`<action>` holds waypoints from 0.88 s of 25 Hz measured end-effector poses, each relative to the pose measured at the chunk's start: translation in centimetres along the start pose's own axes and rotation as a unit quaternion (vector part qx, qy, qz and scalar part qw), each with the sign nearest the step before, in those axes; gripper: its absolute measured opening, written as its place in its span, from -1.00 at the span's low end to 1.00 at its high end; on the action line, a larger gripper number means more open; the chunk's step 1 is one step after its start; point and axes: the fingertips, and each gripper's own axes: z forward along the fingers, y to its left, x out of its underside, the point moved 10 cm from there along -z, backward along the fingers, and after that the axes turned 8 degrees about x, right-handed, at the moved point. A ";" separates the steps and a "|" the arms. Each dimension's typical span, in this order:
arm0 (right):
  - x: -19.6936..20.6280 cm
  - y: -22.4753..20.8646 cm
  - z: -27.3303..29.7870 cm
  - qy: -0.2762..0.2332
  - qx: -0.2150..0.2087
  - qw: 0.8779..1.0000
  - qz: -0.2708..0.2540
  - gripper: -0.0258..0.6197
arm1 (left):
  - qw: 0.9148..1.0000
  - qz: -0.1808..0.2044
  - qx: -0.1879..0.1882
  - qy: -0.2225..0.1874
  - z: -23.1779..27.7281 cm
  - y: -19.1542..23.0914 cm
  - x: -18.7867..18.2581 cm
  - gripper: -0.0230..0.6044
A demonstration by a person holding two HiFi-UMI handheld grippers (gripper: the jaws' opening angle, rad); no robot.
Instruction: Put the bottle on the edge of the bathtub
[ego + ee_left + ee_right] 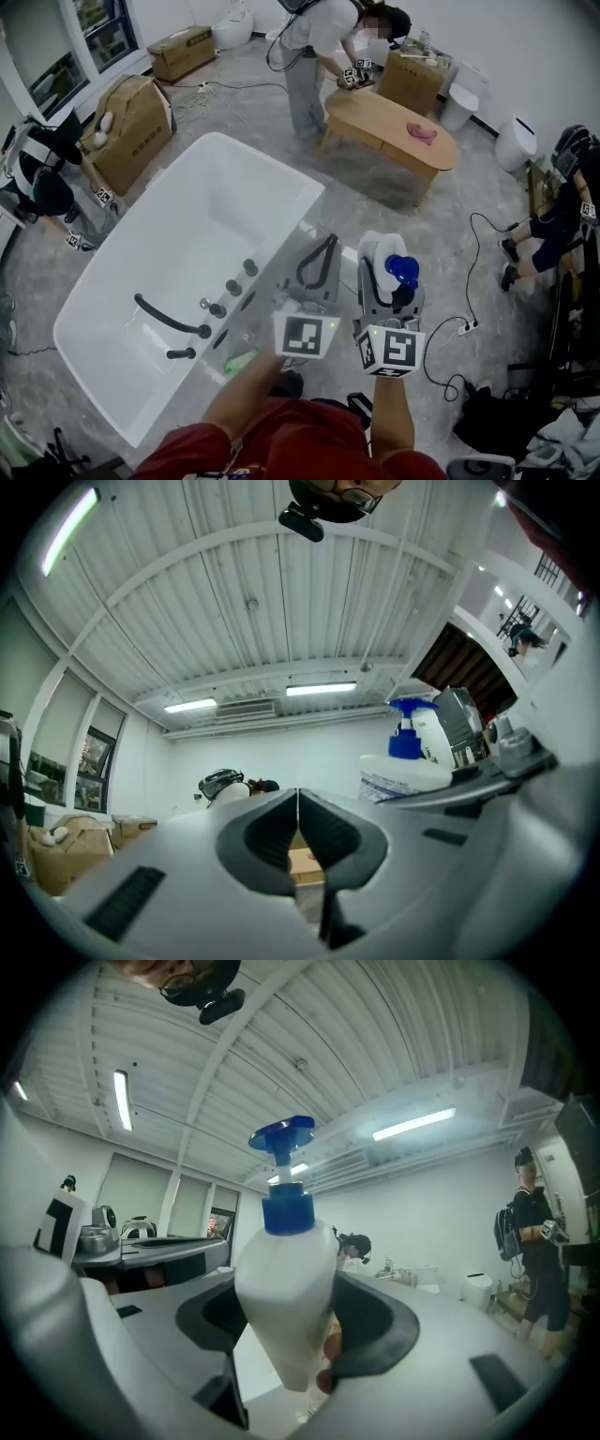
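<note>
1. Right gripper view: the right gripper [281, 1354] pinches the white bottle [286, 1279] by its lower body between 2 dark pads, with the blue pump uppermost.
2. The left gripper [298, 829] has its jaws pressed together on nothing, and it is just beside the right one.
3. In the head view both are over grey floor [361, 211] just off the bathtub [187, 225] along its long edge; the bottle touches no rim.
4. That edge carries dark taps [230, 286] and a green item [242, 359]; its far stretch is bare.
5. Open floor runs to the wooden table [384, 127]; a power strip [462, 328] lies at right.
6. The bottle's label [403, 782] shows blue print, too small to read; the print on the cardboard box [136, 122] is likewise unreadable.
</note>
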 end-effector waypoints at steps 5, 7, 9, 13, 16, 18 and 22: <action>0.4 1.5 3.2 0.006 -0.008 1.000 0.003 -0.08 | 1.000 -0.003 -0.007 0.003 0.9 3.1 1.0 -0.87; 0.4 1.9 4.1 0.008 -0.011 1.000 0.004 -0.08 | 1.000 -0.007 -0.012 0.005 1.2 4.0 1.1 -0.87; 0.3 2.3 4.8 0.011 -0.014 1.000 0.005 -0.08 | 1.000 -0.012 -0.018 0.007 1.2 4.8 1.2 -0.87; 0.1 3.2 6.5 0.015 -0.025 1.000 0.007 -0.08 | 0.999 -0.006 -0.031 0.009 1.2 6.5 1.1 -0.87; 0.7 3.5 8.0 0.022 -0.034 0.999 0.010 -0.08 | 0.999 0.007 -0.036 0.020 1.6 7.5 1.7 -0.87; 0.9 3.5 9.3 0.028 -0.040 0.999 0.014 -0.08 | 0.999 0.006 -0.043 0.024 2.2 8.1 1.9 -0.87; 1.9 4.0 12.2 0.042 -0.061 0.997 0.021 -0.08 | 0.997 -0.021 -0.068 0.023 3.5 9.6 3.0 -0.87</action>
